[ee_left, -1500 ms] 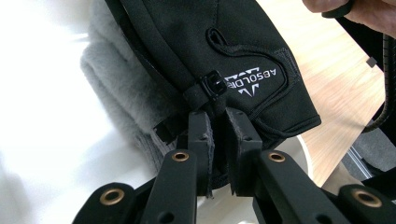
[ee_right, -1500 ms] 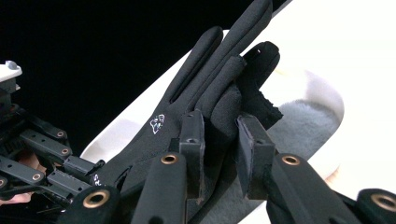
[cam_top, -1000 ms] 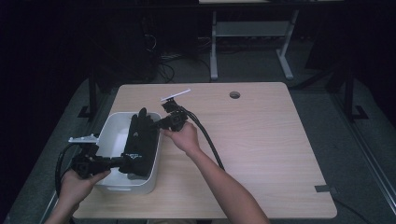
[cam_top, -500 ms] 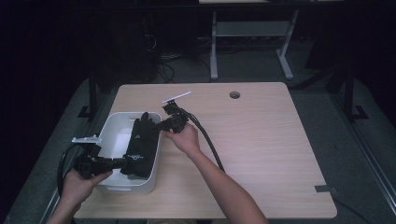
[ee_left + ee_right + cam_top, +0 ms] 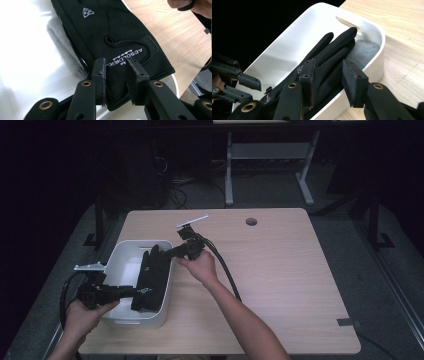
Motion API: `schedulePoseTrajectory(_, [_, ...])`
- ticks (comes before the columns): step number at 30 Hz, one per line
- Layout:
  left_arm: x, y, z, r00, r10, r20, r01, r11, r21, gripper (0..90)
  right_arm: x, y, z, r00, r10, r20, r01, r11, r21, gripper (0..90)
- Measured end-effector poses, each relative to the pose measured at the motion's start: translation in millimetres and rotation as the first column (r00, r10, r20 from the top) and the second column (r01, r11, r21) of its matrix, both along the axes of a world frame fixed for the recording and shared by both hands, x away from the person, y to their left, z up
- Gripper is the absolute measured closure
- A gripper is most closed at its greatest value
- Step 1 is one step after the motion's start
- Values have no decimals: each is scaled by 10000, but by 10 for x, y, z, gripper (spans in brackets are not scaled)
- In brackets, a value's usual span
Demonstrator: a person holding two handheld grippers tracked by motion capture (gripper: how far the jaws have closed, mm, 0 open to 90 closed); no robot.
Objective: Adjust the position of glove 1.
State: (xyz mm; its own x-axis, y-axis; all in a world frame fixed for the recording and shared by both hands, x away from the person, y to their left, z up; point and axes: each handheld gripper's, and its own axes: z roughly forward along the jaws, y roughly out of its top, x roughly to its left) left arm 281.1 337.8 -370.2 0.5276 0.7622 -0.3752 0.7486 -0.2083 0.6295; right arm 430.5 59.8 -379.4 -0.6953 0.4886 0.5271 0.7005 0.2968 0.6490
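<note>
In the lower left of the high view, a black glove (image 5: 151, 279) is seen lying in a white bin (image 5: 131, 319) on the wooden table (image 5: 280, 285), along the bin's right wall. The left gripper (image 5: 134, 291) is held at the glove's cuff; in the left gripper view its 2 jaws have just been opening, and the cuff (image 5: 117, 82) lies between them, unpressed on the right side. The right gripper (image 5: 161, 255) is placed at the fingertip end (image 5: 342, 40); its jaws have likewise been opening and stand parted, with the glove's fingers between them, not clamped.
</note>
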Motion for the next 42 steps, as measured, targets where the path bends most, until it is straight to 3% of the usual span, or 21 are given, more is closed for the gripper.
schedulePoseTrajectory(12, [32,-59,79,9995,-113,279,112,9999,41,676,-20,-139,104,9998,-177,131,175,9998,113,605])
schedulePoseTrajectory(20, [43,-107,155,9989,-49,474,58,9998,-201,660,-24,-232,170,9994,-243,259,240,9996,131,584])
schedulePoseTrajectory(42, [110,-333,271,9967,-502,641,520,9983,-271,624,-36,-590,263,9970,-636,452,624,9977,277,501])
